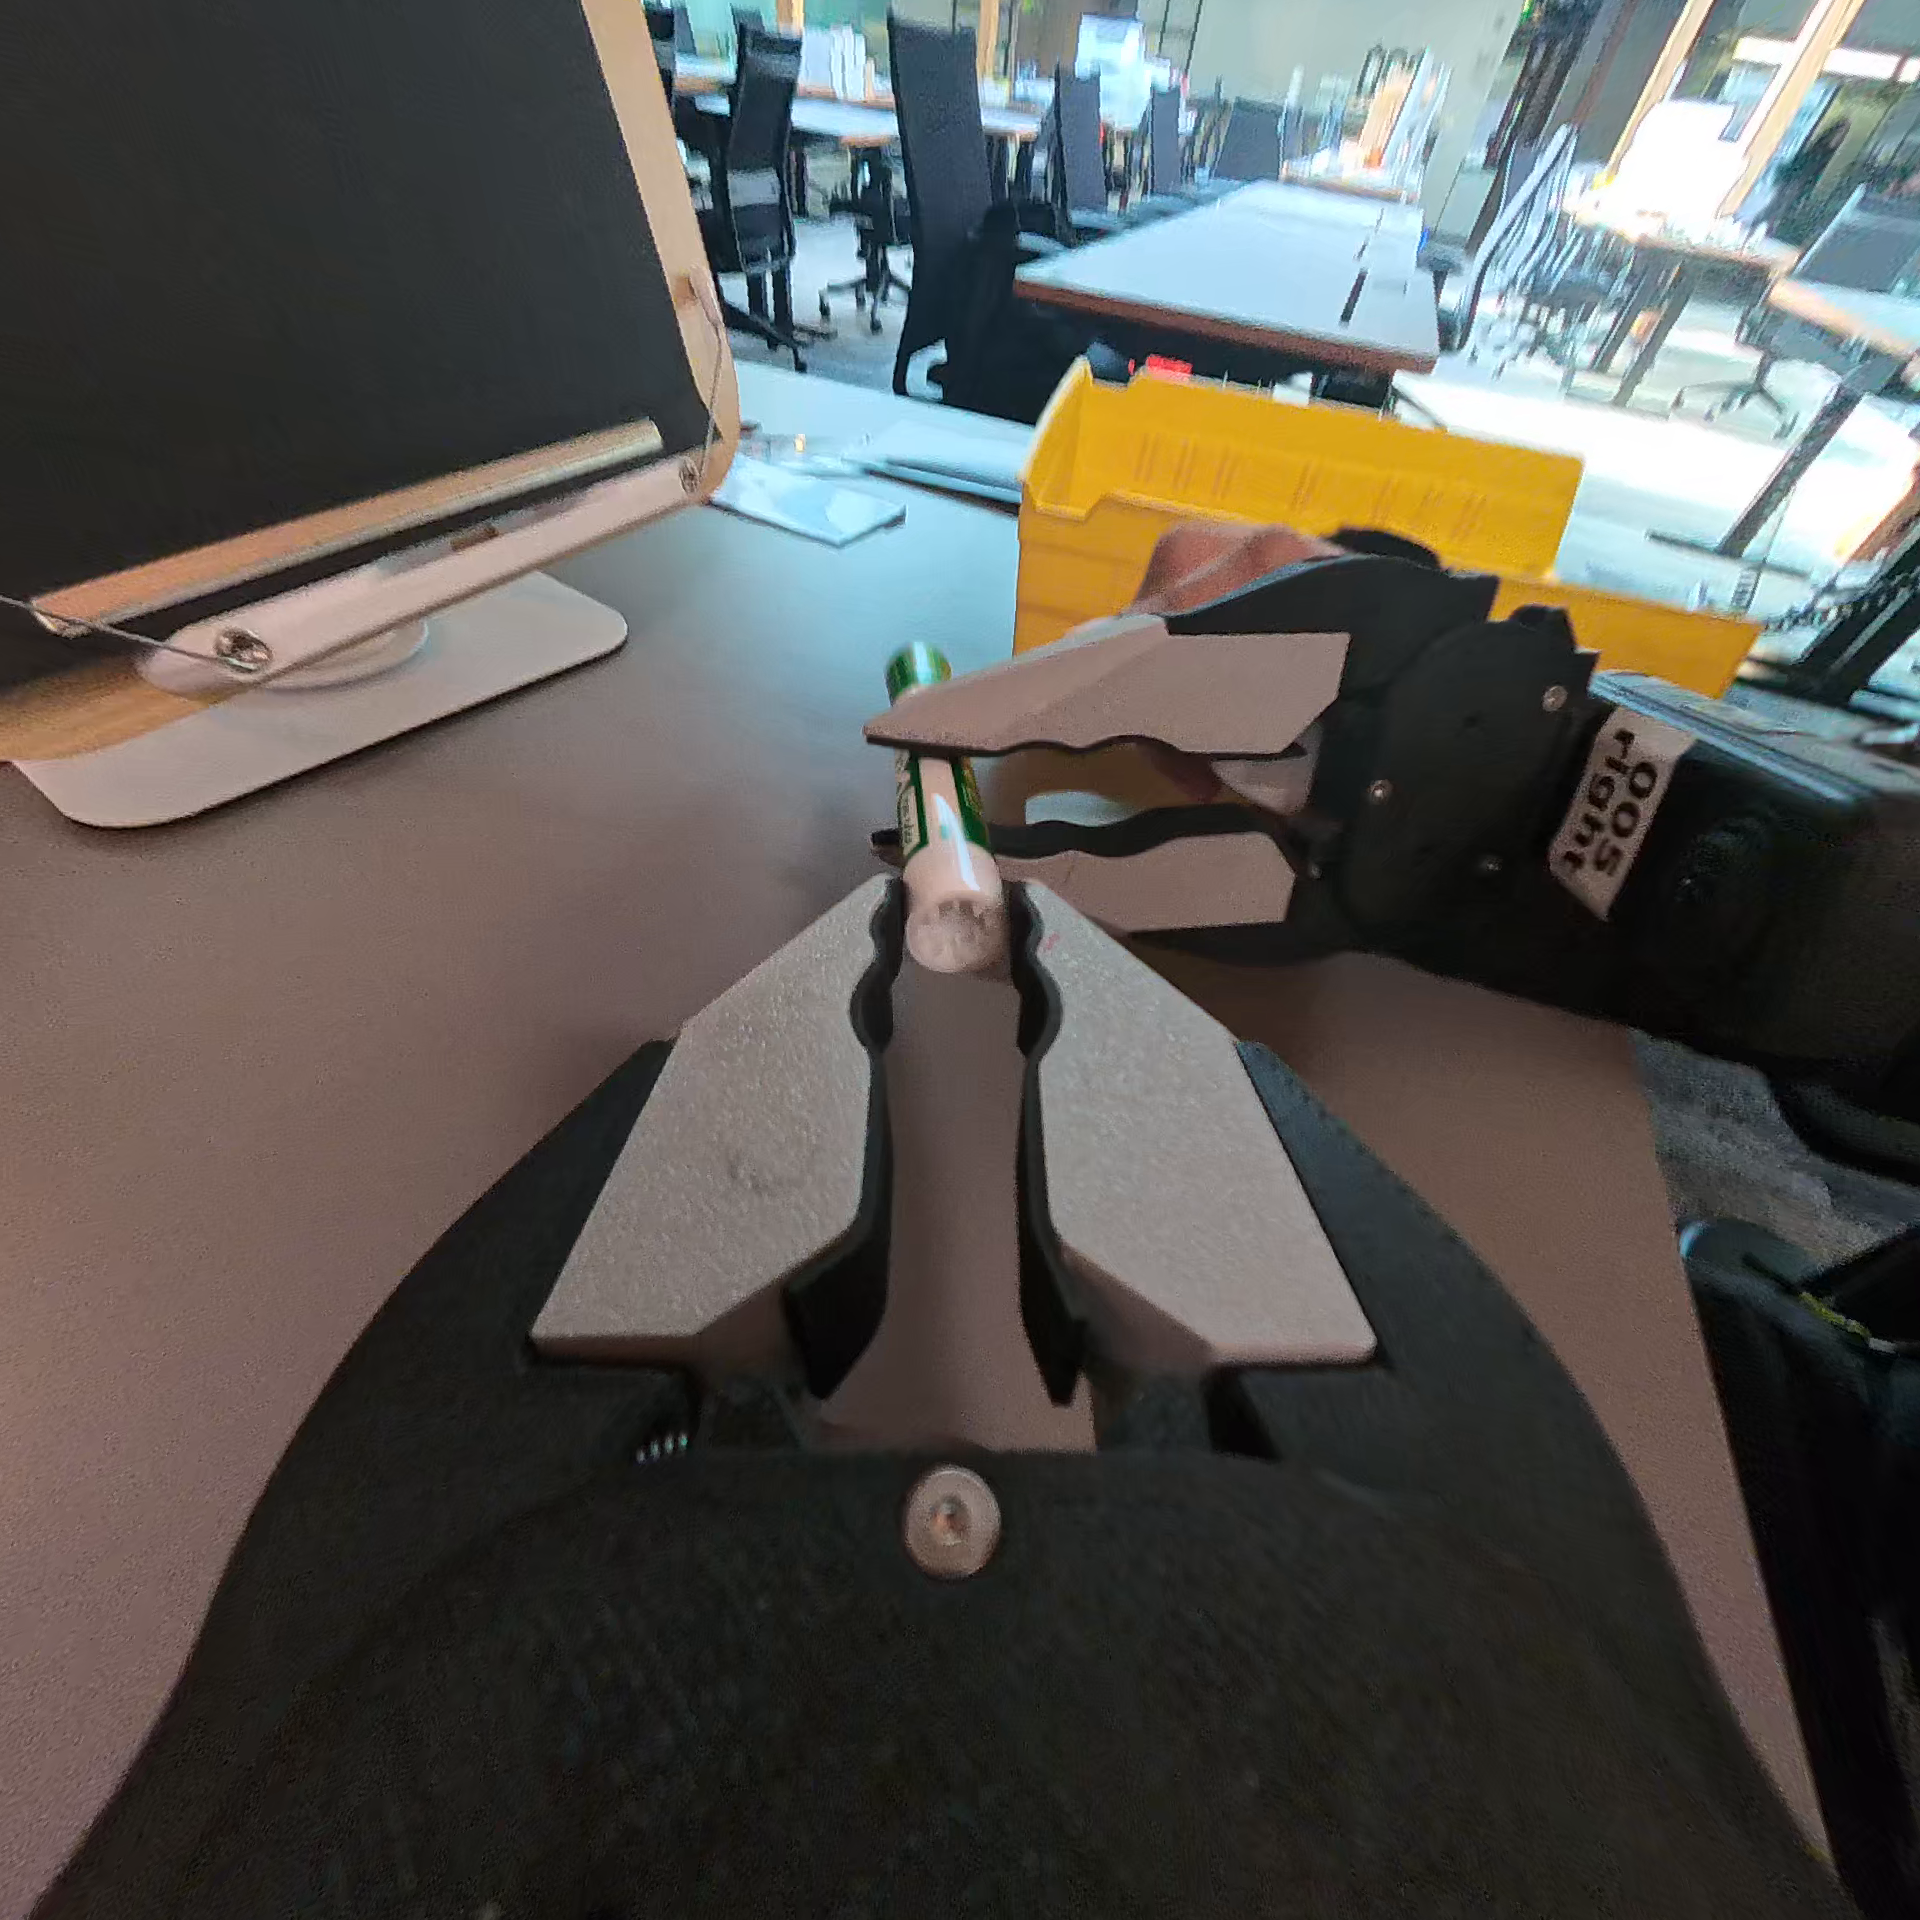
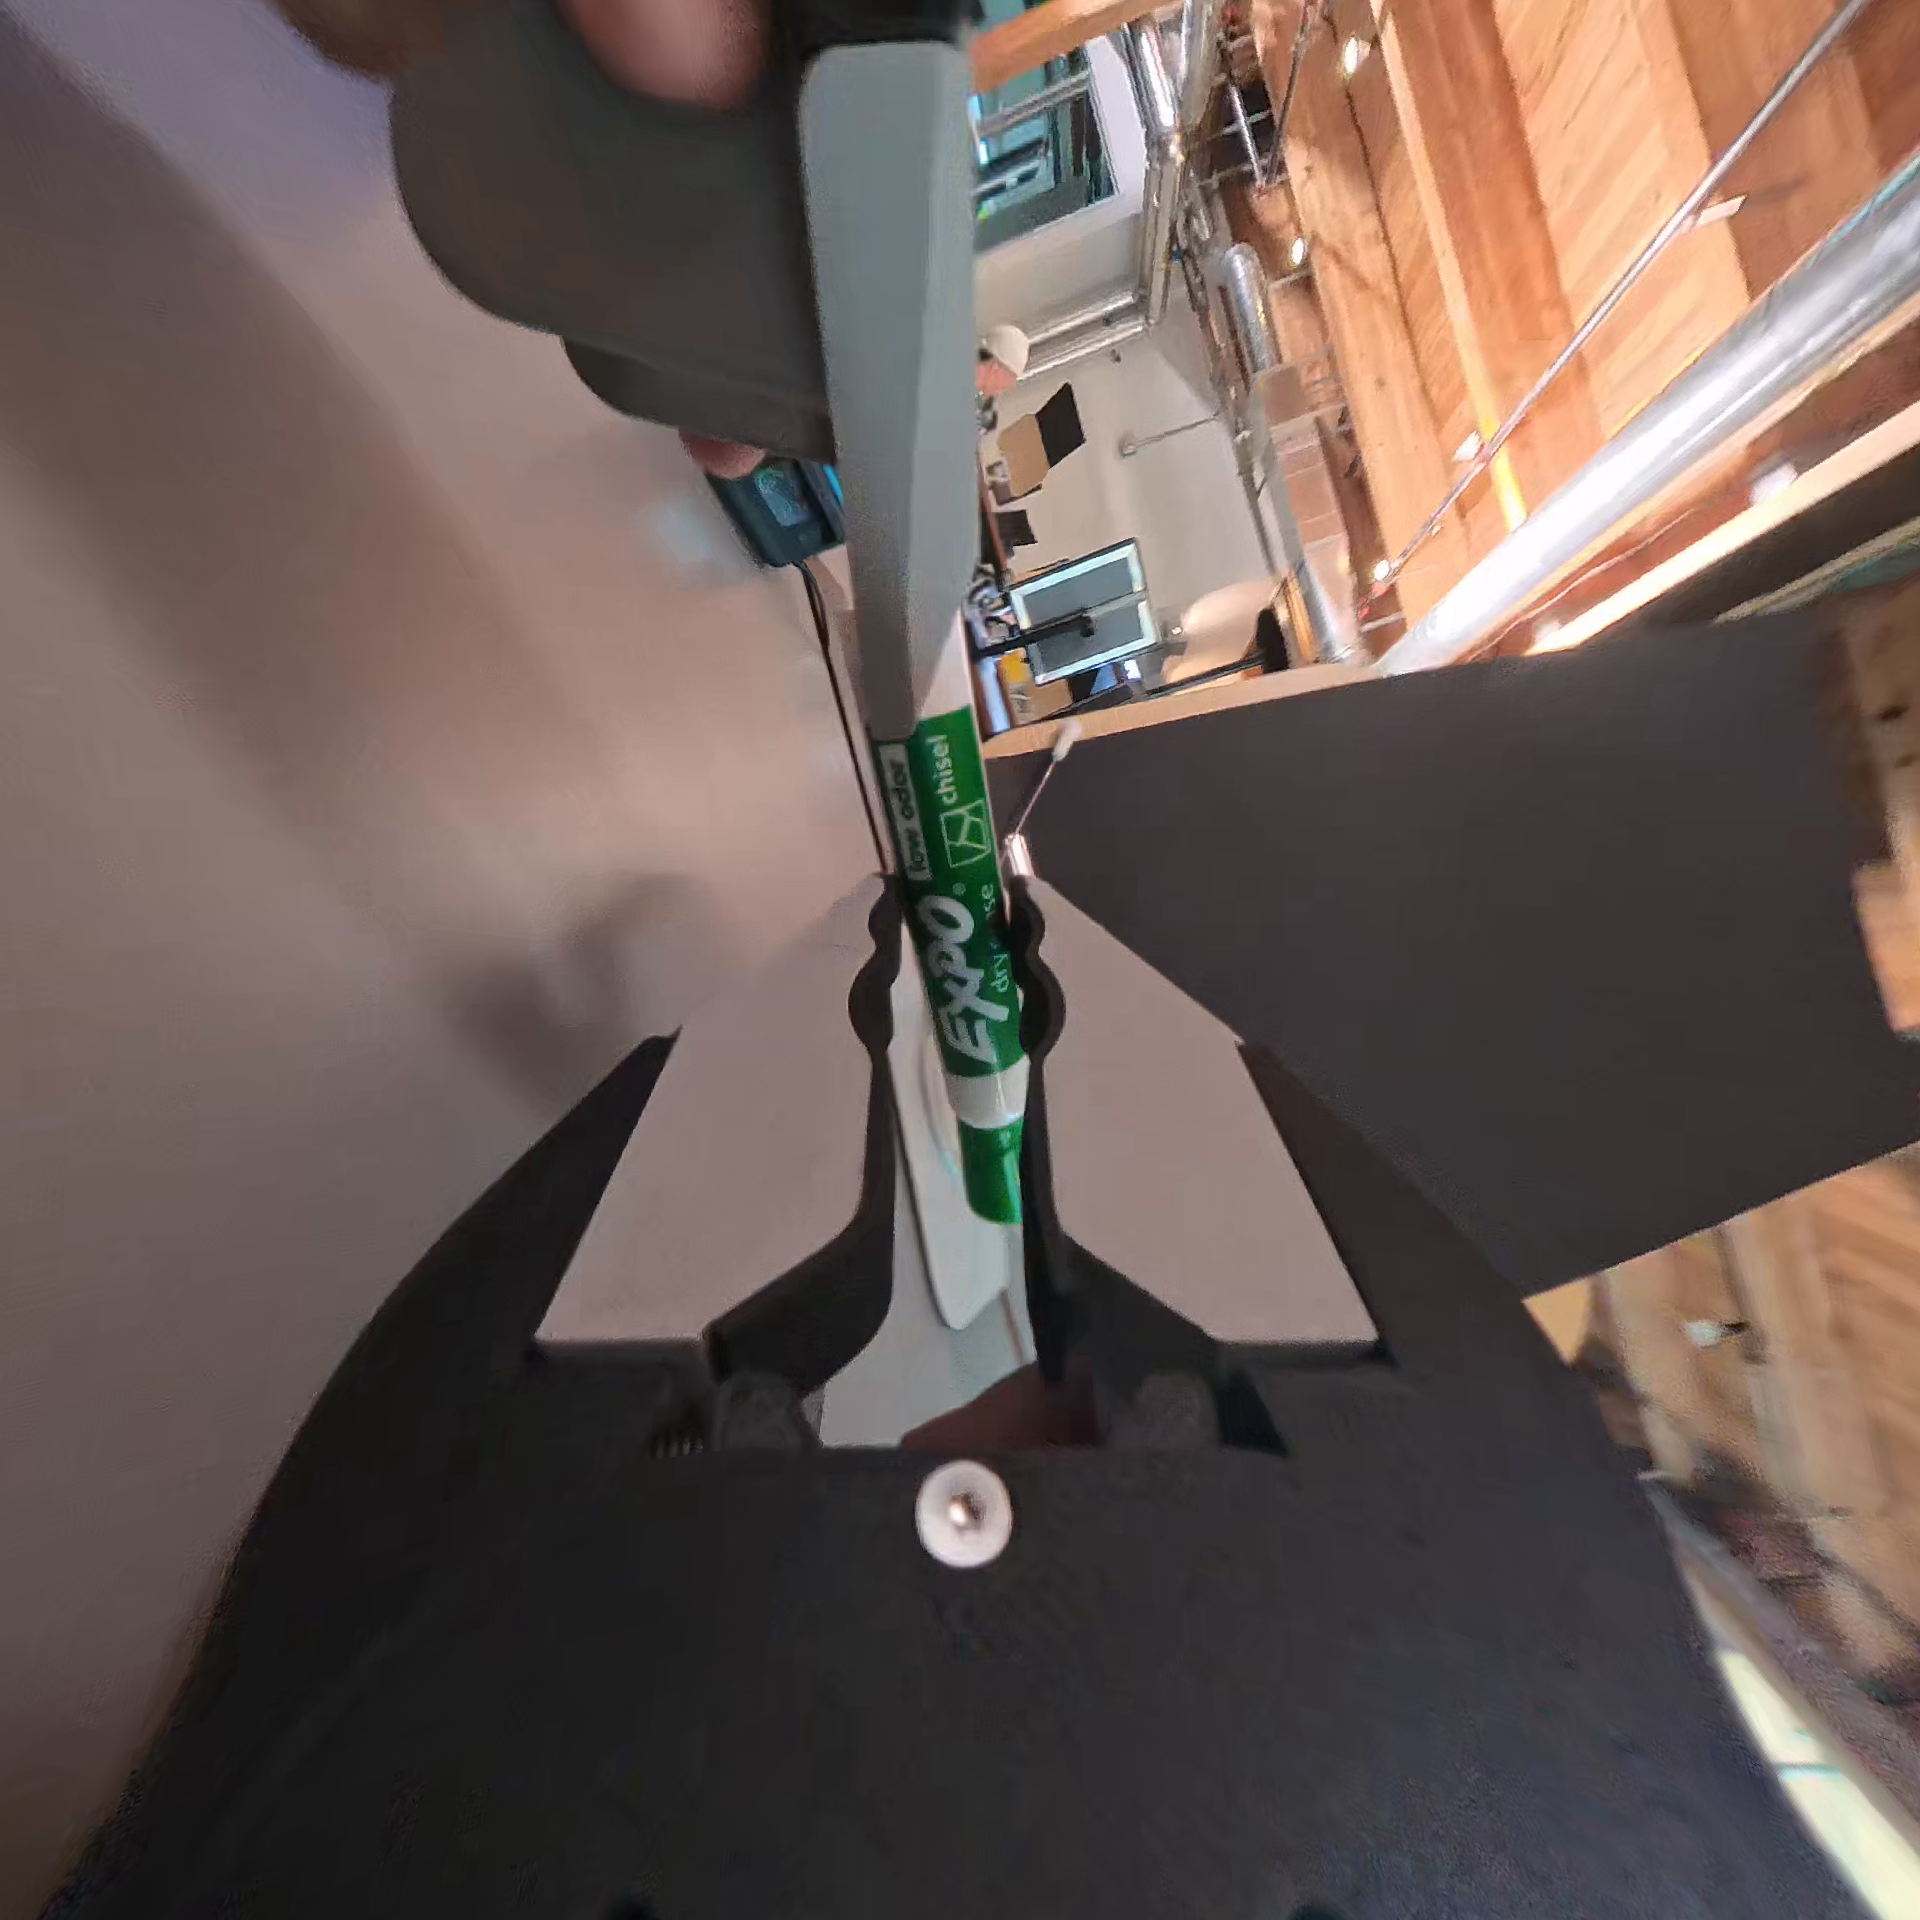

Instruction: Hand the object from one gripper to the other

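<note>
Handover mid-step, both grippers on the marker (image 1: 940, 831) at once. Green/white dry-erase marker is off the table (image 1: 436, 1018), up in the air betw the two tools. Left gripper (image 1: 953, 904) has its fingertips pinched on the white butt end, only the very tips, shallow bite. Right gripper (image 2: 956, 935) comes in from the side, fingers closed on the barrel mid-label, cap end poking past them. In right wrist view the marker runs along the finger slot and looks seated in the pad notches, can't tell how hard it's squeezed

To do this well imo: confirm receiver grip is firm before giver lets go, no pulling while both are clamped or marker twists. Giver opens wide, then backs off straight along marker axis. Left's tip grip is the weak one, round barrel could pivot there. Yellow bin (image 1: 1247, 468) sits behind, keep clear of it
</note>
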Demonstrator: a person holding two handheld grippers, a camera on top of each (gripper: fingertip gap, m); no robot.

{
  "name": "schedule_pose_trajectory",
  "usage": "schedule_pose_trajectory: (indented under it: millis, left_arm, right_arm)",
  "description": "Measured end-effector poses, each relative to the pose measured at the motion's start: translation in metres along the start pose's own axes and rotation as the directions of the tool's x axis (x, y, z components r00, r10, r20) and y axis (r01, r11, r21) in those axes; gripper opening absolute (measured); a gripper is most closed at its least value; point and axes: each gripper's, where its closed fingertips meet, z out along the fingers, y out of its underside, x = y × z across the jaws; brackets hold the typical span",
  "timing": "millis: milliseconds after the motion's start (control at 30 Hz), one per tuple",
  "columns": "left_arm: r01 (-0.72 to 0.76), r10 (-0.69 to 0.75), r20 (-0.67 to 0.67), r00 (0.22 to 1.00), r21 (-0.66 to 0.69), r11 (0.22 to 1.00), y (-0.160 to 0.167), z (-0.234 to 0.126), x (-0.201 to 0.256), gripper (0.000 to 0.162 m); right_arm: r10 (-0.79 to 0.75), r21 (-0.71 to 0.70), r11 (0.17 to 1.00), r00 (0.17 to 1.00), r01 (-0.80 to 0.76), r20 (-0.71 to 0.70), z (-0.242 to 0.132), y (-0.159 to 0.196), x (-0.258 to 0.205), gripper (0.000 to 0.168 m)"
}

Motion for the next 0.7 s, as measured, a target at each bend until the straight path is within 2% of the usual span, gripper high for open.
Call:
schedule_pose_trajectory:
  millis: [100, 133, 233, 300, 400, 500, 600, 700]
  left_arm:
    - [-0.022, 0.018, 0.036, 0.999, 0.096, 0.995, -0.017, -0.009, -0.005, 0.017]
    - [-0.051, 0.044, 0.065, 0.997, 0.097, 0.994, -0.018, -0.012, -0.009, 0.023]
    - [-0.157, 0.150, 0.155, 0.977, 0.032, 0.987, -0.010, -0.010, -0.018, 0.032]
    - [-0.229, 0.228, 0.176, 0.958, -0.013, 0.973, -0.004, -0.003, -0.015, 0.036]
    - [-0.383, 0.397, 0.216, 0.892, -0.105, 0.918, 0.008, 0.009, -0.012, 0.041]
    - [-0.471, 0.499, 0.248, 0.830, -0.166, 0.866, 0.016, 0.020, -0.010, 0.042]
    - [-0.410, 0.427, 0.200, 0.882, -0.122, 0.904, 0.017, 0.029, 0.002, 0.045]
    - [-0.254, 0.255, 0.115, 0.960, -0.016, 0.967, 0.007, 0.030, 0.014, 0.048]
  right_arm:
    - [0.239, 0.017, 0.971, 0.971, -0.239, -0.027, -0.001, 0.003, 0.020, 0.016]
    - [0.340, 0.023, 0.940, 0.940, -0.339, -0.035, -0.001, 0.007, 0.028, 0.016]
    - [0.605, 0.074, 0.794, 0.796, -0.603, -0.006, -0.005, 0.015, 0.049, 0.015]
    - [0.728, 0.099, 0.672, 0.679, -0.734, 0.092, -0.006, 0.011, 0.050, 0.015]
    - [0.857, 0.098, 0.445, 0.456, -0.890, 0.239, -0.006, 0.002, 0.051, 0.015]
    - [0.918, 0.069, 0.164, 0.177, -0.984, 0.355, -0.006, -0.003, 0.056, 0.015]
    - [0.880, 0.018, -0.108, -0.087, -0.994, 0.467, -0.008, -0.007, 0.063, 0.015]
    - [0.778, -0.070, -0.287, -0.275, -0.955, 0.564, -0.010, -0.013, 0.063, 0.015]
